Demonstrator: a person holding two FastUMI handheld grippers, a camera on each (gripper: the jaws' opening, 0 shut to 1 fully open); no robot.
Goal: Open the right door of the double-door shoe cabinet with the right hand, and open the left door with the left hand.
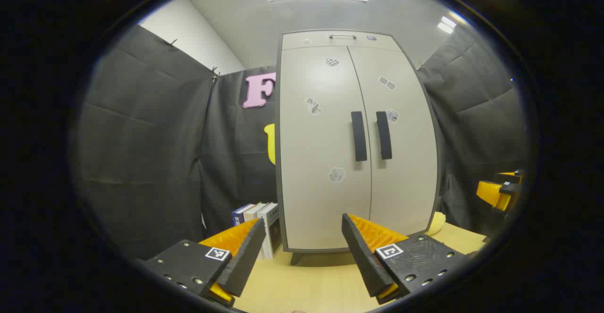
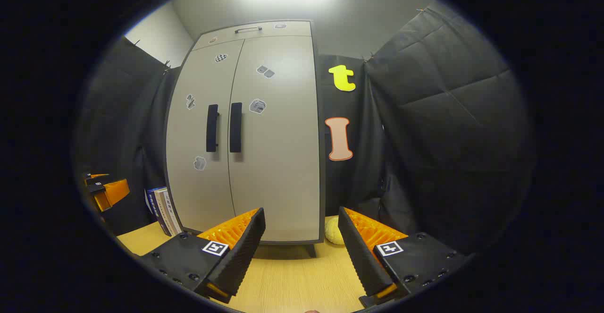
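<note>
A tall beige double-door shoe cabinet (image 1: 325, 162) (image 2: 273, 162) stands on the wooden table with both doors closed. Two dark vertical handles sit side by side at the middle seam: the left door's handle (image 1: 359, 136) (image 2: 212, 128) and the right door's handle (image 1: 384, 135) (image 2: 235, 127). My left gripper (image 1: 302, 251) hangs open in front of the cabinet's lower left door, well short of it. My right gripper (image 2: 302, 247) is open too, facing the cabinet's lower right corner from a distance. The other gripper appears at the far right of the left gripper view (image 1: 500, 192) and far left of the right gripper view (image 2: 104, 190).
Several upright books (image 1: 259, 221) (image 2: 160, 209) lean beside the cabinet's left side. A pale yellow round object (image 2: 334, 236) (image 1: 436, 223) lies on the table at the cabinet's right foot. A drawer with a small handle (image 1: 342, 36) tops the cabinet. Black cloth walls surround the table (image 1: 321, 280).
</note>
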